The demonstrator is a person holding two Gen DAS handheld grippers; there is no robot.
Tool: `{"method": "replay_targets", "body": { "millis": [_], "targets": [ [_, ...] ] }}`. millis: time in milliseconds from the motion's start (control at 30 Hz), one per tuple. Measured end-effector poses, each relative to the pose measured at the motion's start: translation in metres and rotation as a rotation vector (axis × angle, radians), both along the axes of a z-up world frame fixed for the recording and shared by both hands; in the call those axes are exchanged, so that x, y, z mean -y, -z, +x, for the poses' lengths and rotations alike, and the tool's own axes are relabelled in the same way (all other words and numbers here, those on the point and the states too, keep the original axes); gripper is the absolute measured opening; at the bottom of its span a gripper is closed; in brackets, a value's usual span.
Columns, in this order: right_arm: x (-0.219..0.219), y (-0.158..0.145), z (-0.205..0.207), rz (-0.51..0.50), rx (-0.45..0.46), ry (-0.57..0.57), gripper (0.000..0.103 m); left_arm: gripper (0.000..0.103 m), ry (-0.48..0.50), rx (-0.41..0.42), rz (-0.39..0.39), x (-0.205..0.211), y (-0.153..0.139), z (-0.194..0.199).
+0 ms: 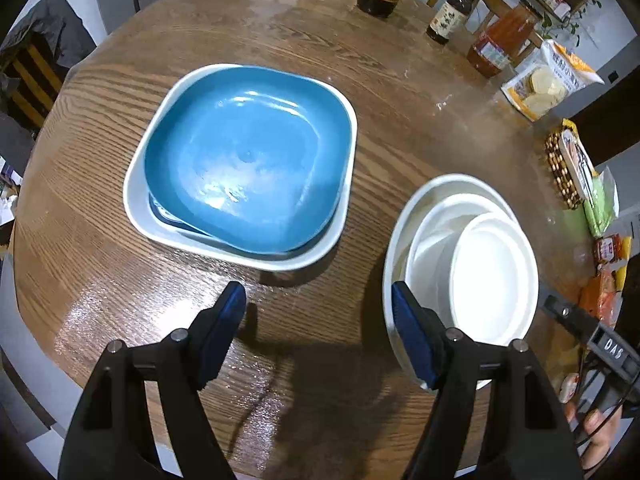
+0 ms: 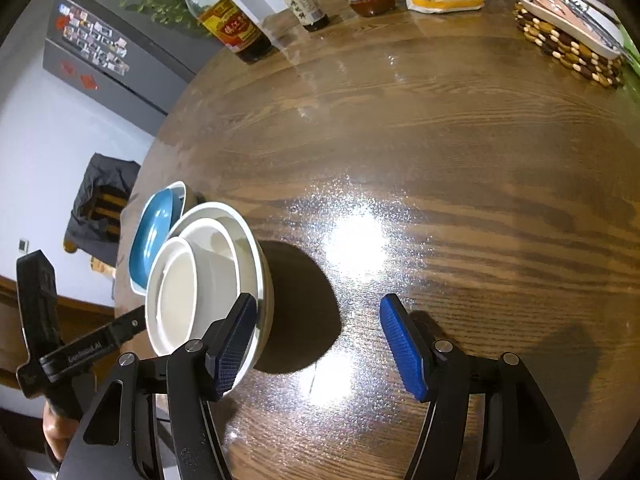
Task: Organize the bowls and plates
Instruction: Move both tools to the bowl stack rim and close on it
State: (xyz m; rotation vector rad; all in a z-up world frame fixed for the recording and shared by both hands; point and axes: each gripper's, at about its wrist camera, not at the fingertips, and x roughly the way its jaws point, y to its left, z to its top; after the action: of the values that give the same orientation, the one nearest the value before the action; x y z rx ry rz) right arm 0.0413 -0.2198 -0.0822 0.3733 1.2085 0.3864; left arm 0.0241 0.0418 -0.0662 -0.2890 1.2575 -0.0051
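While both stacks sit upright, openings upward, on the counter (image 1: 320,40), the blue plate (image 1: 248,160) nests in a white square dish (image 1: 136,200); beside it, white round bowls (image 1: 492,276) nest off-centre. Left gripper (image 1: 318,300) and right gripper (image 2: 318,312): jaws apart, empty.

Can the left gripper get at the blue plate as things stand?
Probably yes: left gripper is open with nothing between its fingers, and only bare table separates it from the blue plate.

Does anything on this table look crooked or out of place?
Slightly. The blue dish sits skewed in the white square dish, and the smallest white bowl lies off-centre in its round stack. Nothing spilled or broken.
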Motion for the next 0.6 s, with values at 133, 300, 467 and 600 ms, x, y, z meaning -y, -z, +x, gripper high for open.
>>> {"method": "replay_targets", "body": {
  "millis": [133,300,467,600],
  "targets": [
    [-0.011,0.007,0.007,-0.015,-0.018,-0.026,0.065,0.068,0.002,-0.003,-0.002,0.002,0.004,0.001],
    [-0.013,0.006,0.004,0.027,0.003,-0.04,0.047,0.055,0.007,0.014,-0.01,0.004,0.001,-0.002],
    [-0.019,0.001,0.0,0.038,0.031,-0.049,0.032,0.044,0.003,0.026,-0.03,0.007,-0.001,-0.002],
    [-0.023,-0.002,-0.003,0.036,0.046,-0.05,0.021,0.033,0.009,0.036,-0.031,0.013,-0.003,-0.002]
  ]
}}
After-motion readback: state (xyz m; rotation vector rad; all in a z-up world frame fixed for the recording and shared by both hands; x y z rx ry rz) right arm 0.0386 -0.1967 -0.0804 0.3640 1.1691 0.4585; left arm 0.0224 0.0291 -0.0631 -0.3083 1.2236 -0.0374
